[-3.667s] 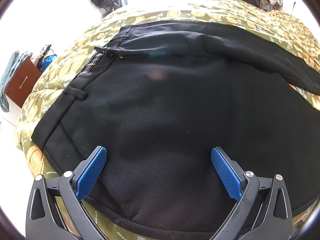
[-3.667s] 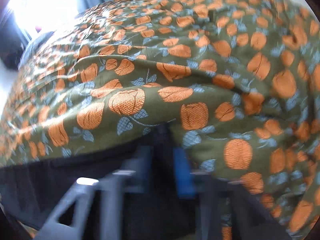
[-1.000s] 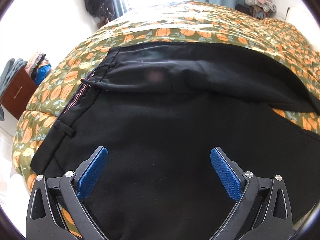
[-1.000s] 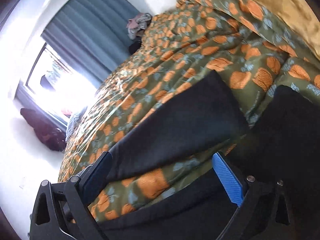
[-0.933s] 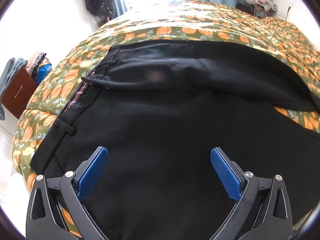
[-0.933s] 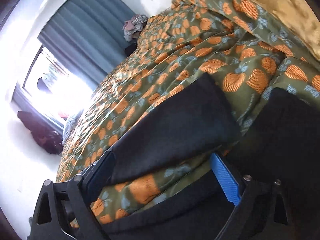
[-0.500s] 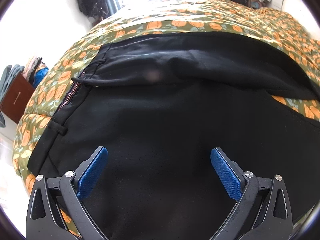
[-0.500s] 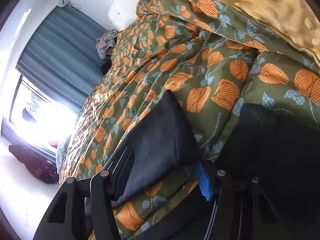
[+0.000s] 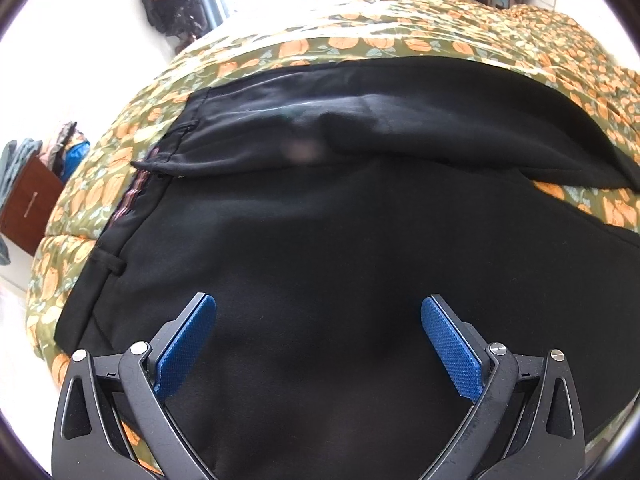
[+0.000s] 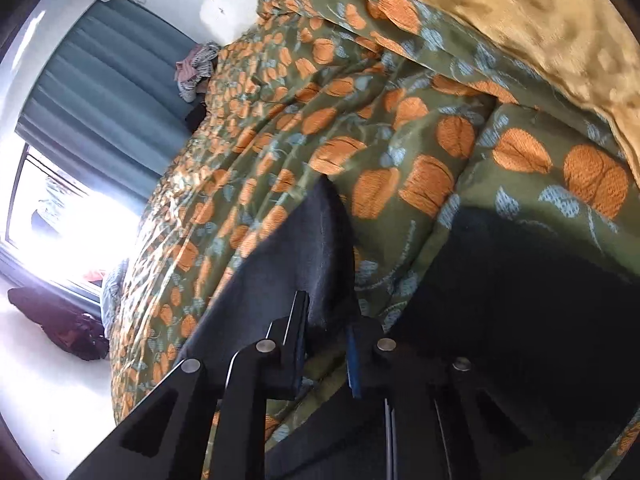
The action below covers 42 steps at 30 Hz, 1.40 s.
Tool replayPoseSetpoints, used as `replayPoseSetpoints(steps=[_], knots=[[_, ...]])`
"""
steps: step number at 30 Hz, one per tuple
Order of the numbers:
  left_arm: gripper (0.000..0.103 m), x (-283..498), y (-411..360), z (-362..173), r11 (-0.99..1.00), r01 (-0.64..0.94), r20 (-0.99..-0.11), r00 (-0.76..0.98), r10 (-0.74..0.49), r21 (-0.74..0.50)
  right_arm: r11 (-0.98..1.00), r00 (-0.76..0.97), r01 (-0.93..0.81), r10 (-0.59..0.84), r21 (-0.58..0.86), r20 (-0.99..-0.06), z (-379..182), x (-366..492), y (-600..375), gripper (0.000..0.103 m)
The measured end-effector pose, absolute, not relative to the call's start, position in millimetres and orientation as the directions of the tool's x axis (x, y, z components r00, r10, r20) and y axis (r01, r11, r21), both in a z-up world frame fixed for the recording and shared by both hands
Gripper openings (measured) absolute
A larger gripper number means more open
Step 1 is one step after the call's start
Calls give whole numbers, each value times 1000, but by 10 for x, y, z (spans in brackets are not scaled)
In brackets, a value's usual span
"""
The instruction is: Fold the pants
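Black pants [image 9: 320, 232] lie spread on the bed, waistband at the left, the far leg running off to the right. My left gripper [image 9: 318, 336] is open and empty, hovering just above the seat of the pants. In the right wrist view, my right gripper [image 10: 326, 326] is shut on the hem end of the far pant leg [image 10: 288, 256], which lies on the bedspread. The near leg [image 10: 540, 320] shows as a dark mass at the lower right.
The bed has a green bedspread with orange pumpkins [image 9: 460, 44]. A yellow blanket [image 10: 540, 32] lies at the head end. A wooden cabinet with clothes [image 9: 24, 196] stands left of the bed. Curtains and a bright window [image 10: 100, 120] are behind.
My right gripper has closed from open onto the hem of the far pant leg. The left gripper has moved slightly closer over the pants and stays open.
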State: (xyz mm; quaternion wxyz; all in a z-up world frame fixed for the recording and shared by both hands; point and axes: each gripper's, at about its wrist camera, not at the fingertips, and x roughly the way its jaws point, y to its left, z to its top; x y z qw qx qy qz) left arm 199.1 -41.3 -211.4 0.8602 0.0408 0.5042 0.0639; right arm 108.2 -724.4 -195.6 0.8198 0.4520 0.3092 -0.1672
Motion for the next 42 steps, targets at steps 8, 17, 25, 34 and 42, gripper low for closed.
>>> replayPoseSetpoints(steps=[8,17,25,34,42], knots=[[103,3033,-576,-1668,970,16,-863,453,-224,-243,623,816,414,70,664,-574,-1344,1006,-7120,15],[102,4403,-1080,-1774,857,-37,-810,349,-470,-514,617,867,249,202,747,-456,-930,644,-6864,15],[101,4604,-1076,-2072,825,-151,-818,312,-483,-544,583,890,63,335,810,-310,-542,196,-6704,14],[6,4351,-835,-1914,748,-215,-762,366,-534,-628,623,871,-8,388,782,-300,-279,-162,-6662,14],[7,2465,-91,-426,793,30,-600,637,-484,-608,663,833,61,378,746,-405,-664,402,-6936,14]])
